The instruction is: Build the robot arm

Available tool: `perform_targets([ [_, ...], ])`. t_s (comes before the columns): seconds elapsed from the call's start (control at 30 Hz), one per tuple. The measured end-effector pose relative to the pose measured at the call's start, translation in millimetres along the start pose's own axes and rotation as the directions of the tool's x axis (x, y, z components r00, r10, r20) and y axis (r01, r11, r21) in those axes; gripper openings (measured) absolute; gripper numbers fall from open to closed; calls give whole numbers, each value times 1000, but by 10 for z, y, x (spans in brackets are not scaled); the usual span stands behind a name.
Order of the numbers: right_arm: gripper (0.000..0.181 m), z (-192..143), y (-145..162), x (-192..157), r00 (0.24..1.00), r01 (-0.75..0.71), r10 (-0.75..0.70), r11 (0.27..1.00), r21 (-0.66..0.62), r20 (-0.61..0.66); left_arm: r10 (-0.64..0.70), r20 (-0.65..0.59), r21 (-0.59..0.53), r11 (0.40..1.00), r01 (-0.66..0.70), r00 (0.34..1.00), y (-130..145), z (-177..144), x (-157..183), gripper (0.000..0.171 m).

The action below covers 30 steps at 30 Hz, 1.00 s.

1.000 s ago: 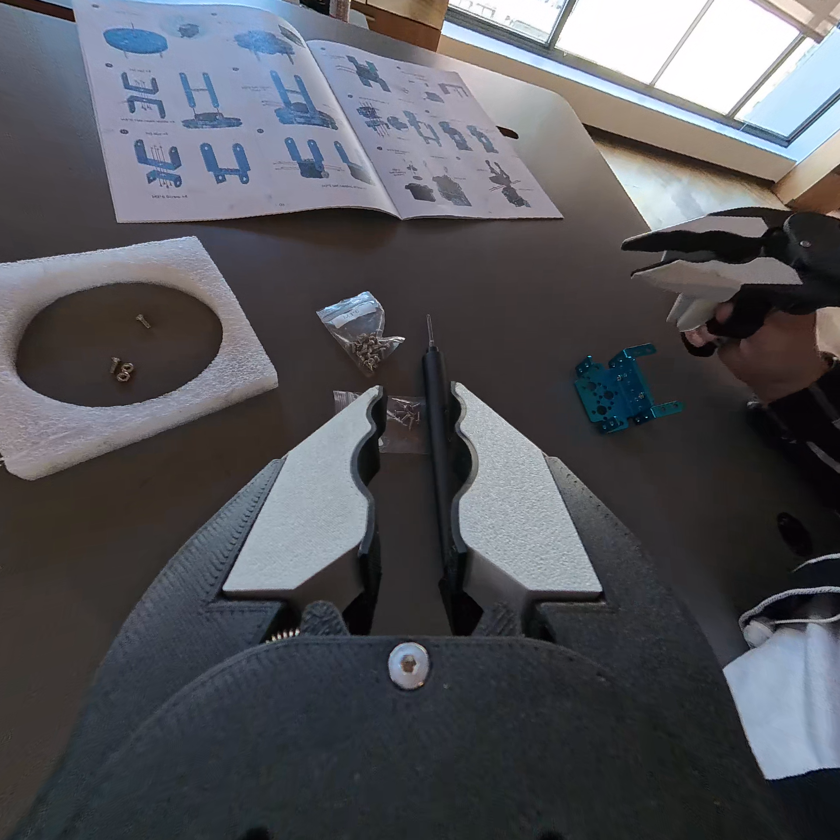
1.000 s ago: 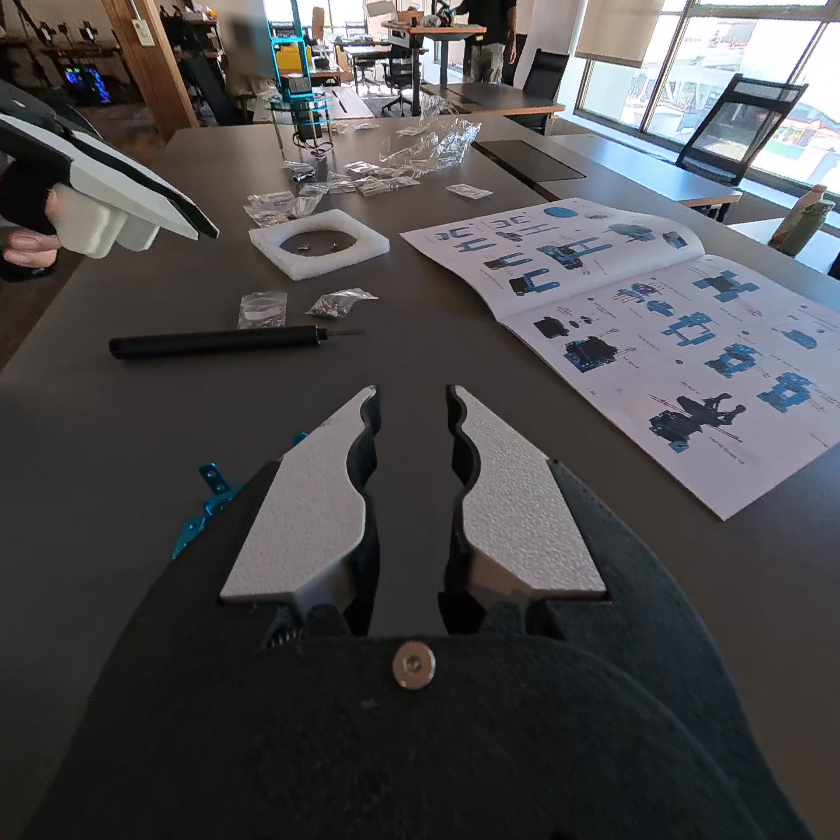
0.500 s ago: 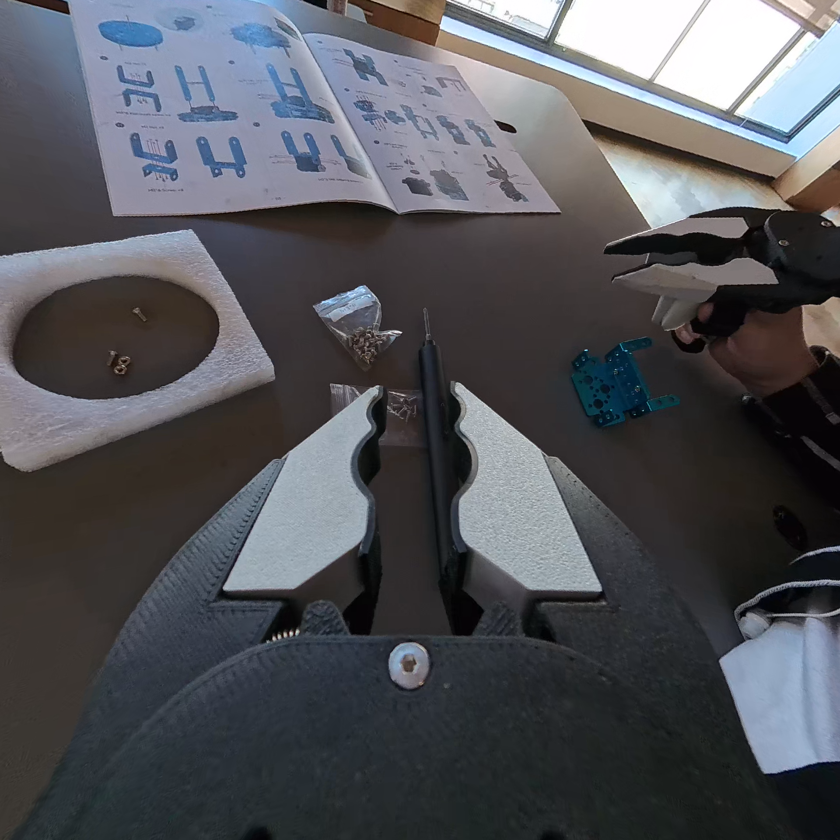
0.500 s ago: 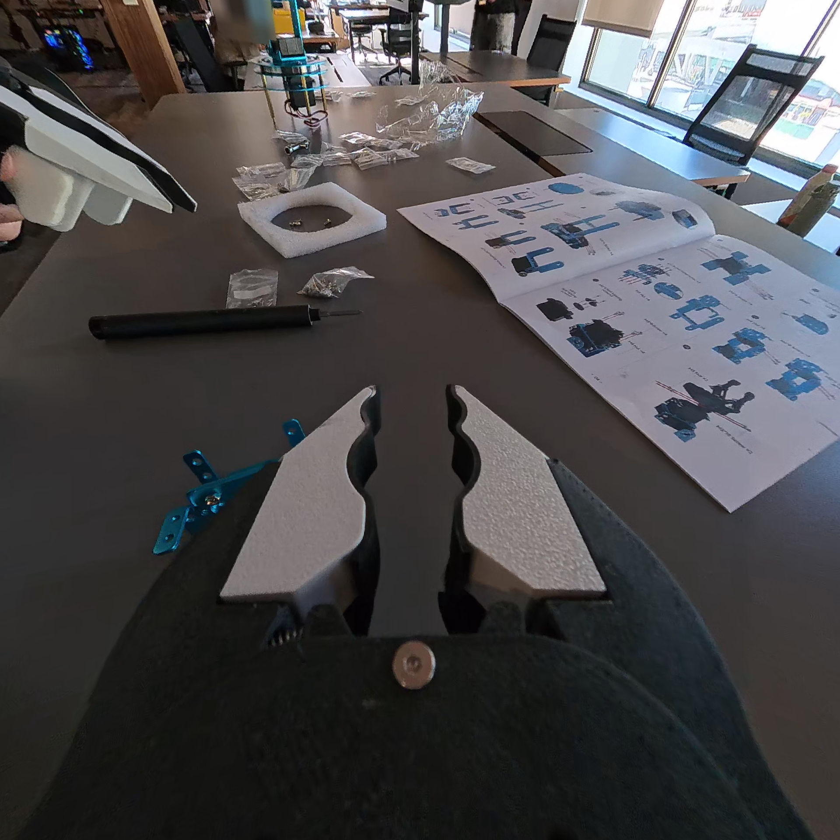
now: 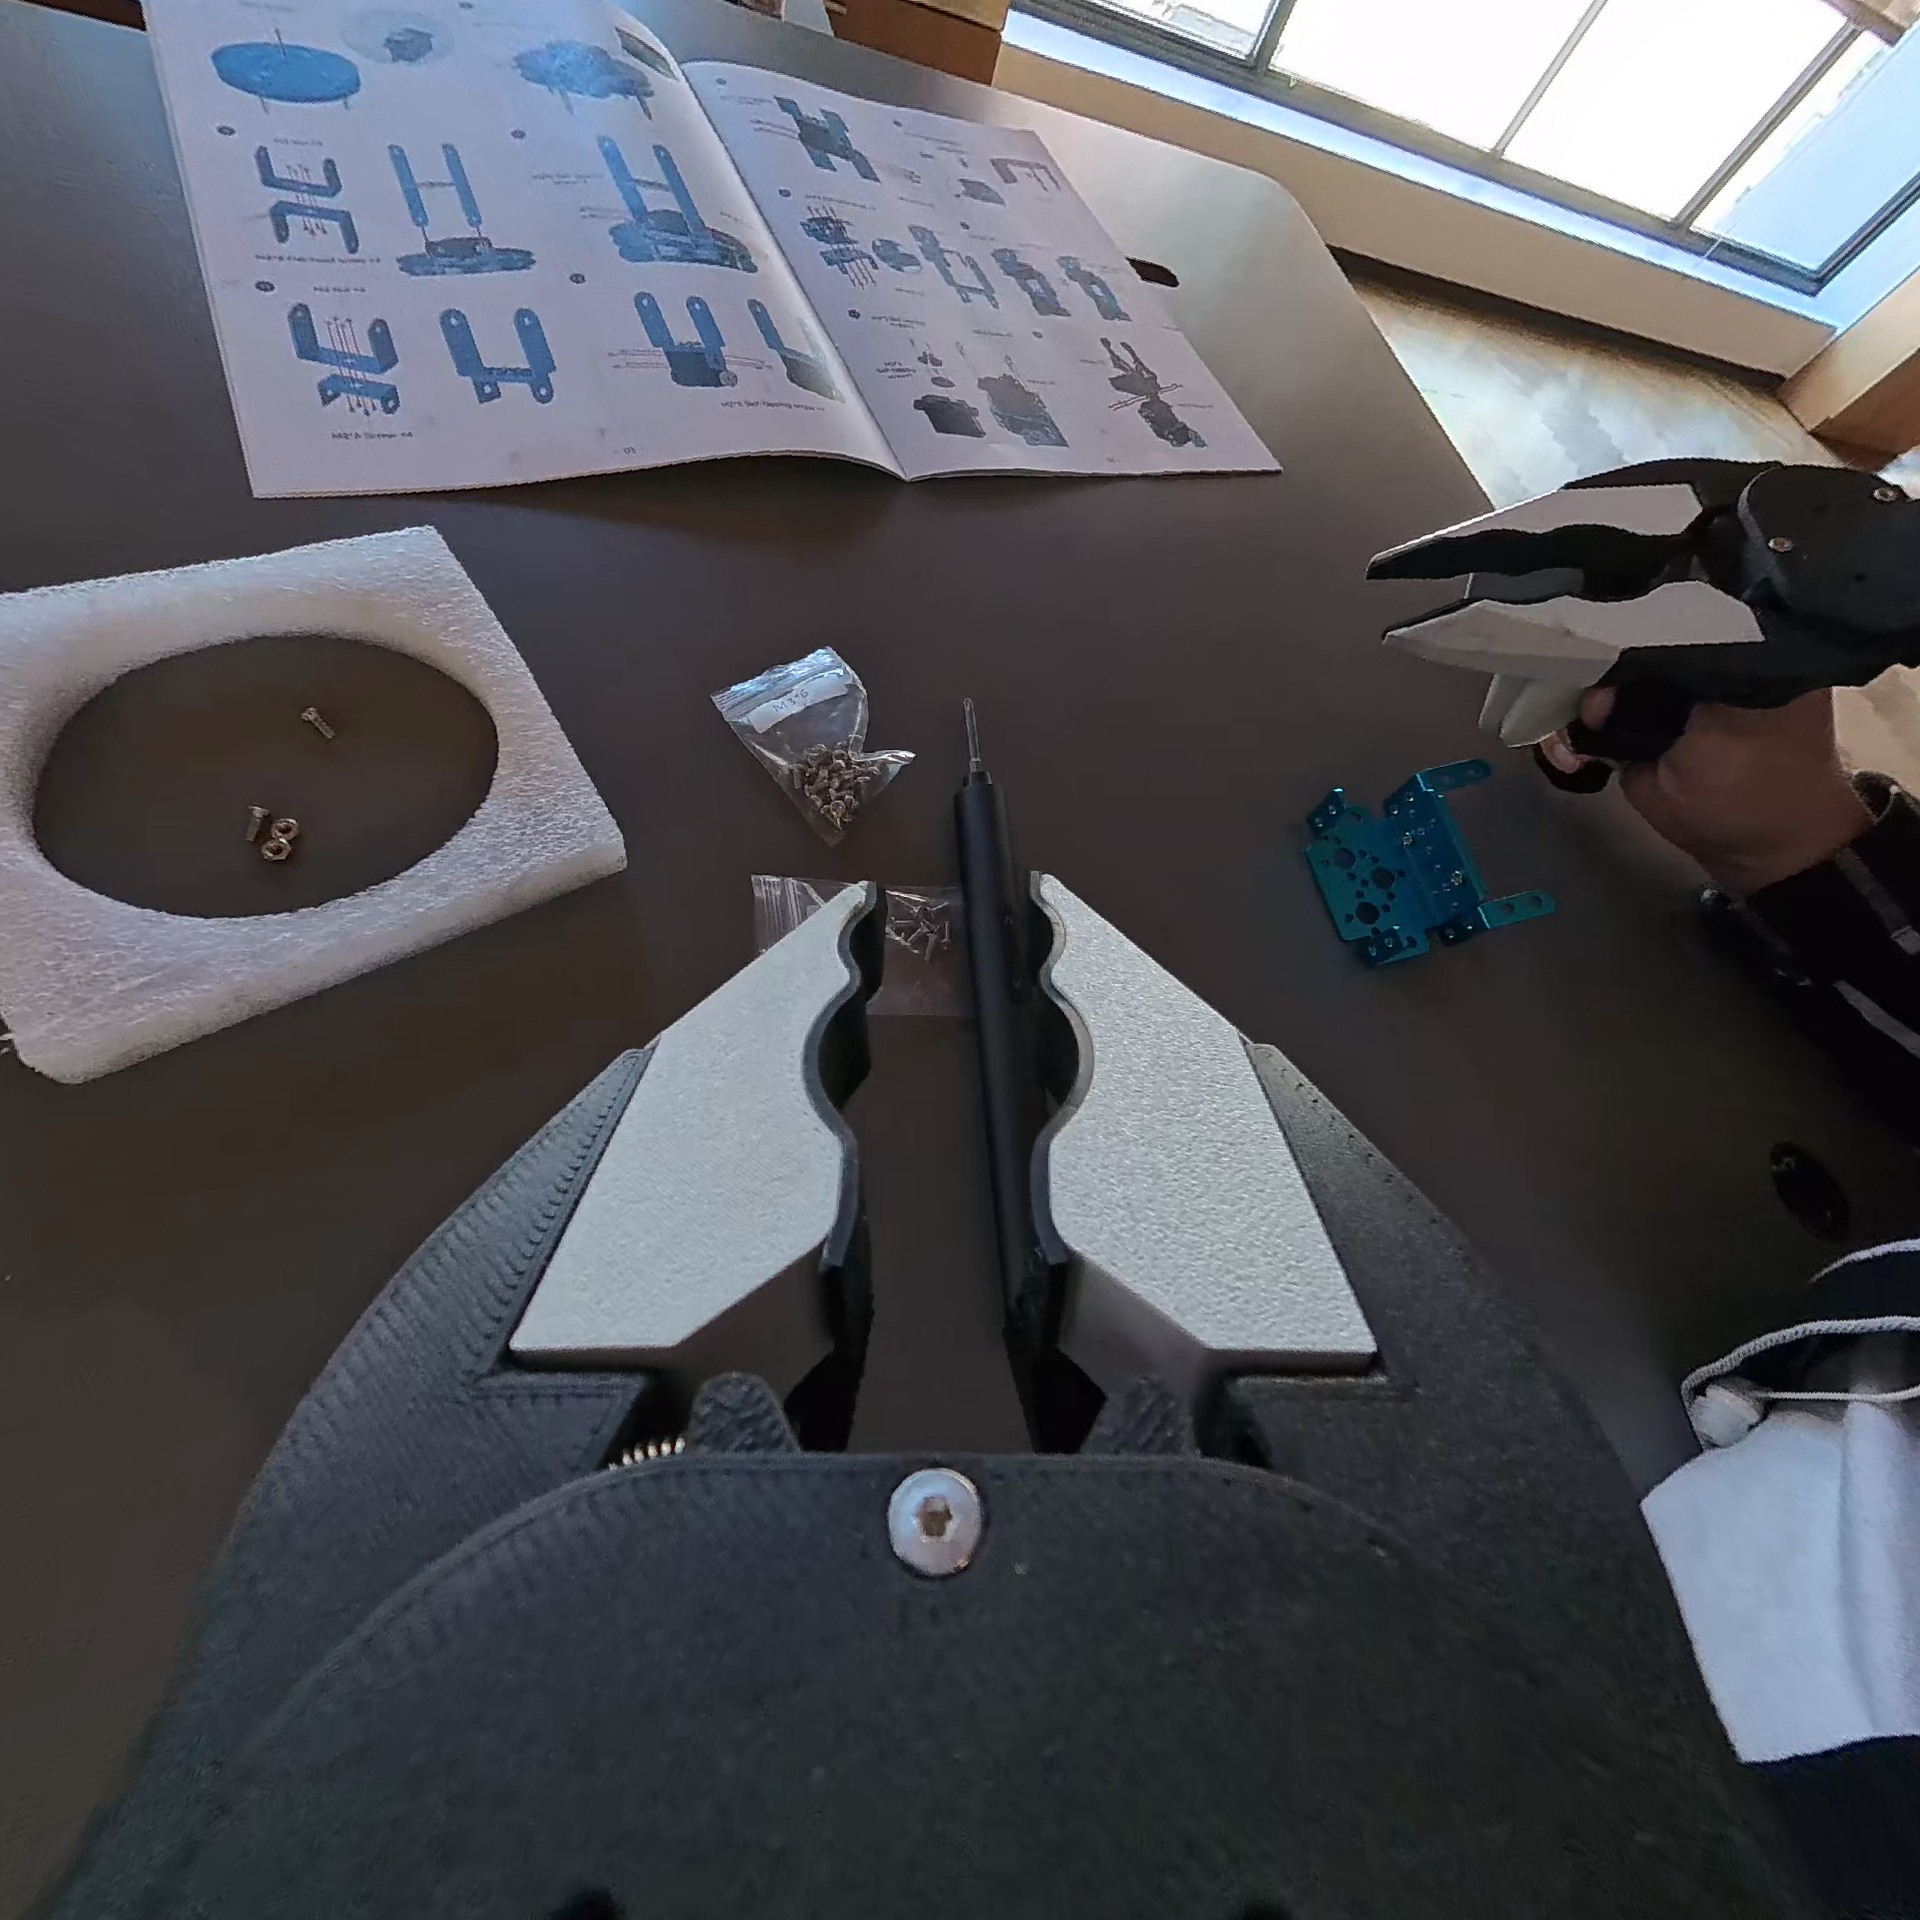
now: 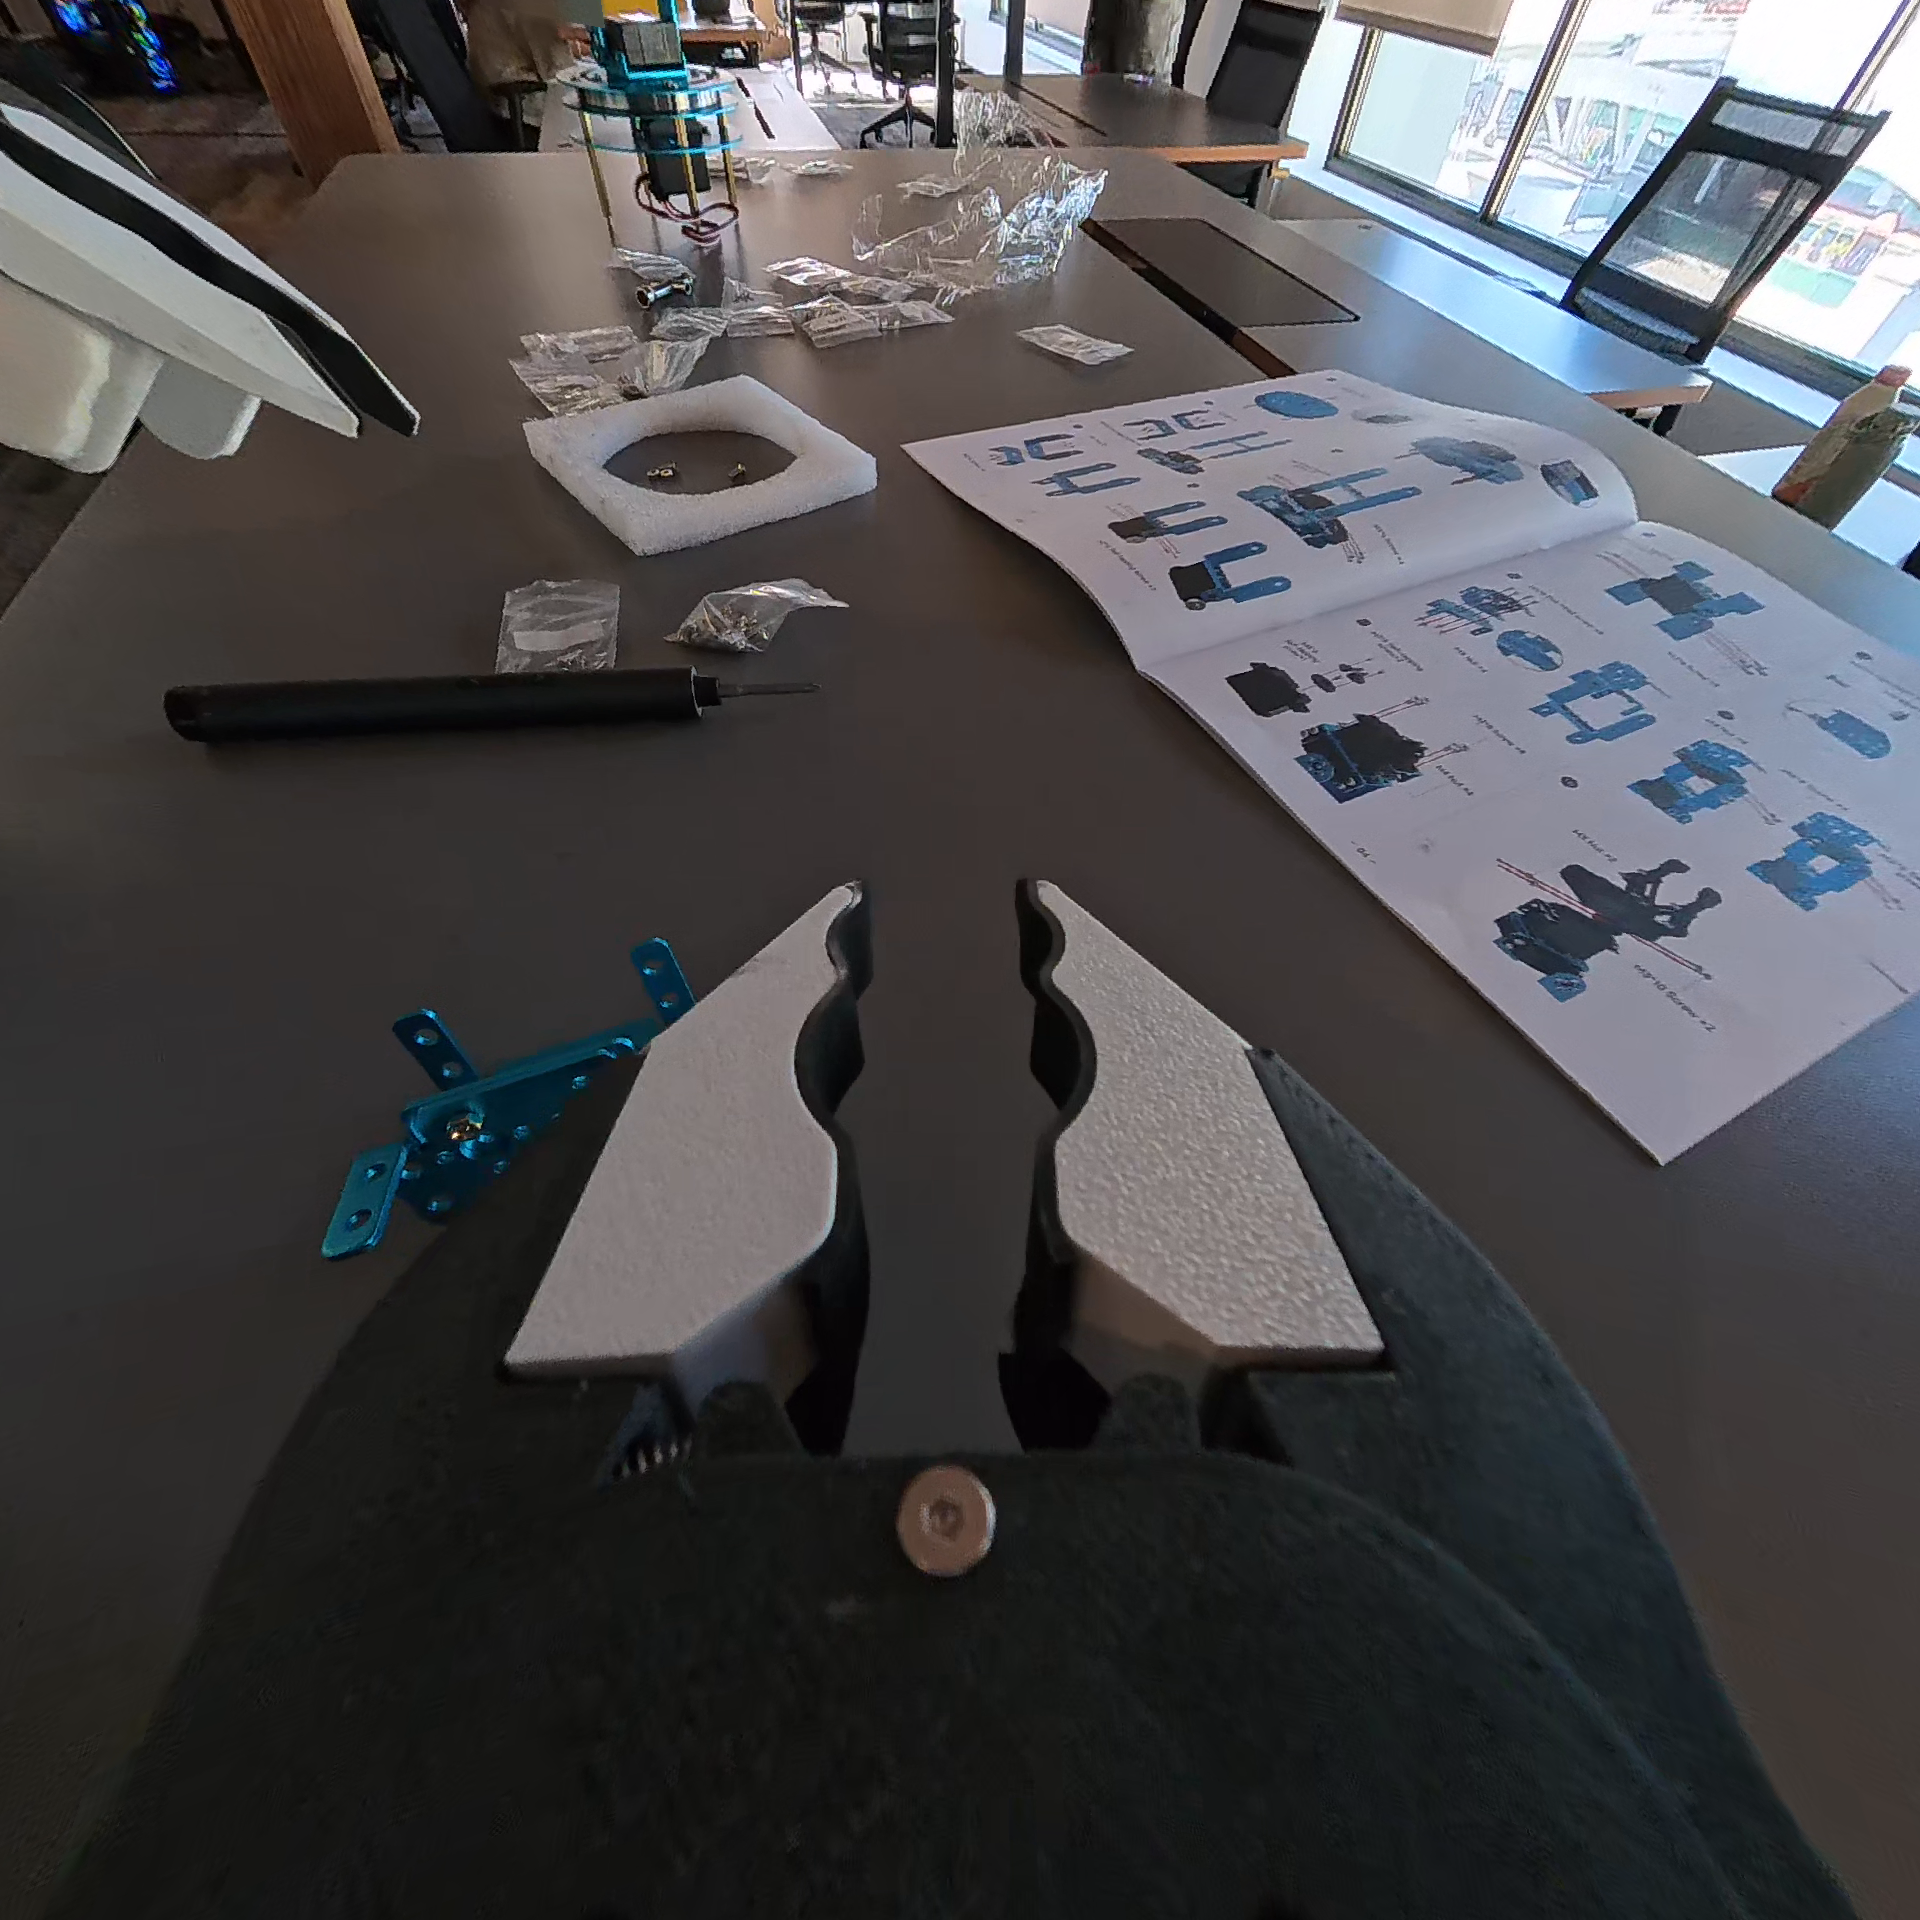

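The left claw point(image 5: 951, 894) hangs above the dark surface point(image 5: 1143, 582) with its jaws parted, and a black screwdriver point(image 5: 982, 935) lies on the surface in the gap between them, close along the right finger at the centre of the frame; whether the finger touches it cannot be told. Its thin bit points toward the open instruction booklet point(image 5: 665, 260) at the top of the frame. Partly hidden behind the left fingertip lies a flat clear bag of small screws point(image 5: 920, 935), and just above it a second, crumpled bag of screws point(image 5: 821, 748). At the left edge sits a white foam frame point(image 5: 312, 966) with a round cut-out holding a few loose screws. The right claw point(image 5: 1382, 597) appears at the right edge, held in a hand point(image 5: 1745, 800), raised off the surface with its jaws apart and nothing between them. Below it, right of centre, lies a blue metal bracket point(image 5: 1403, 883). In the right wrist view that bracket point(image 6: 488, 1112) lies at the lower left, just beside the claw's left finger, and the screwdriver point(image 6: 436, 704) lies well beyond, crosswise.
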State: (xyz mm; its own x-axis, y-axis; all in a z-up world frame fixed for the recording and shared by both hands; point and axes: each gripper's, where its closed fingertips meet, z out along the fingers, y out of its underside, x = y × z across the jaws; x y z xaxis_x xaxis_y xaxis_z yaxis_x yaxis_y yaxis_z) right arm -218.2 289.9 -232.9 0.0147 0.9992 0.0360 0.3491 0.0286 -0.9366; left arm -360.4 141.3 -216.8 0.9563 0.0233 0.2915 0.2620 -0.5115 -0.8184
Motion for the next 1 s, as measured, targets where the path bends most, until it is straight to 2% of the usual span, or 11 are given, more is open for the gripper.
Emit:
perform_targets([
  [1.0,27,14,58,40,1000,14,-15,1000,-28,-18,-22,2,2,1000,22,1000,57,-14,-10,26],
])
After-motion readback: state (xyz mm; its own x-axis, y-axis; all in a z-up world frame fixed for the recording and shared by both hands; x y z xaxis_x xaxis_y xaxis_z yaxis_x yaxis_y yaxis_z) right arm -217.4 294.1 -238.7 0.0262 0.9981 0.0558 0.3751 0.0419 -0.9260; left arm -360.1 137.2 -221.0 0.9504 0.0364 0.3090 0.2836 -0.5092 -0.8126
